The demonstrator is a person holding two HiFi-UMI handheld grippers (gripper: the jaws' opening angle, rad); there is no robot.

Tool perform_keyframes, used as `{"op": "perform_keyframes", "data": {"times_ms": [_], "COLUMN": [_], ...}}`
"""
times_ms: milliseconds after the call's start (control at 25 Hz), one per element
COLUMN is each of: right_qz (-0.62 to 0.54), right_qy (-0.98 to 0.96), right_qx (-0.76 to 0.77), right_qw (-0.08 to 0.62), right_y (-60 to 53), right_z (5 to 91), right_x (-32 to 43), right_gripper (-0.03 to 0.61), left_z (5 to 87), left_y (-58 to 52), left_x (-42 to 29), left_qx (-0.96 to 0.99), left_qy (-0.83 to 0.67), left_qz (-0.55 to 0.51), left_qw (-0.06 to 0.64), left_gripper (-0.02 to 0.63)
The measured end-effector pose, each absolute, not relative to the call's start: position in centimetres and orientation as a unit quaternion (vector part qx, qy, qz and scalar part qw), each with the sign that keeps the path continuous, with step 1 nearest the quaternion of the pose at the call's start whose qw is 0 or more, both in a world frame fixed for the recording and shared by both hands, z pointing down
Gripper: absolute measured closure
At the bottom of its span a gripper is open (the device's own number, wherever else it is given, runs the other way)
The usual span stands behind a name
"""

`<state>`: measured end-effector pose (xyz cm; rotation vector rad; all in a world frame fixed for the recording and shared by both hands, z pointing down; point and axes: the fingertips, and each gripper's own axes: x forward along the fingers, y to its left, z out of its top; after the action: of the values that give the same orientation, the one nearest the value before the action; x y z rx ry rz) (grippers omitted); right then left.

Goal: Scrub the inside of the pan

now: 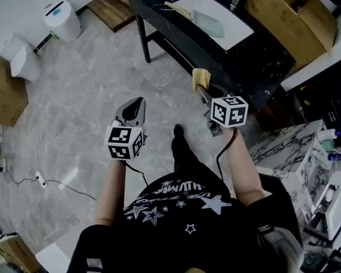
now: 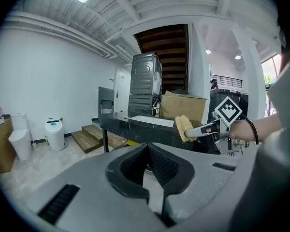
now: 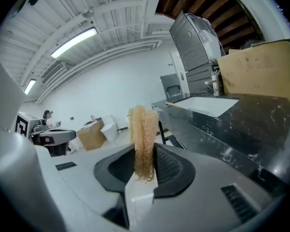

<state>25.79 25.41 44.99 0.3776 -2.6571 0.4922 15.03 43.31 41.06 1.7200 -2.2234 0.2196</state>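
My right gripper [image 1: 204, 93] is shut on a yellow fibrous scrubbing sponge [image 1: 200, 77], held in the air just short of the black table [image 1: 159, 11]. In the right gripper view the sponge [image 3: 143, 134] stands upright, pinched between the two pads. The left gripper view also shows the sponge [image 2: 183, 127] with the right gripper [image 2: 197, 129] behind it. My left gripper [image 1: 137, 102] hangs over the floor to the left, jaws shut with nothing between them [image 2: 147, 148]. No pan shows in any view.
A white basin [image 1: 233, 30] with a grey cloth [image 1: 209, 23] sits in the black table. A cardboard box [image 1: 290, 10] stands at its far end. A white bin [image 1: 62, 19], wooden steps [image 1: 111, 4] and a floor cable [image 1: 40, 181] lie to the left.
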Motion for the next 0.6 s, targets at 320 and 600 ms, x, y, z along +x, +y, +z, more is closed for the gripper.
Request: {"op": "perform_keyframes", "data": {"times_ms": [320, 600], "right_qz": [0.187, 0.193], "right_qy": [-0.949, -0.948], "right_qx": [0.132, 0.132], "right_qw": [0.215, 0.216], "right_y": [16.2, 8.6], "right_z": [45.4, 44.7], "right_x": [19.3, 15.0], "right_gripper": [0.489, 0.488], "left_z": [41.2, 40.1], "left_y": [34.2, 25.7], "left_x": [8.2, 4.1], "left_qx": [0.597, 0.606], "left_qy": [-0.779, -0.772], "left_qz": [0.080, 0.089], "left_qw": [0.173, 0.167], "left_gripper": [0.606, 0.606]}}
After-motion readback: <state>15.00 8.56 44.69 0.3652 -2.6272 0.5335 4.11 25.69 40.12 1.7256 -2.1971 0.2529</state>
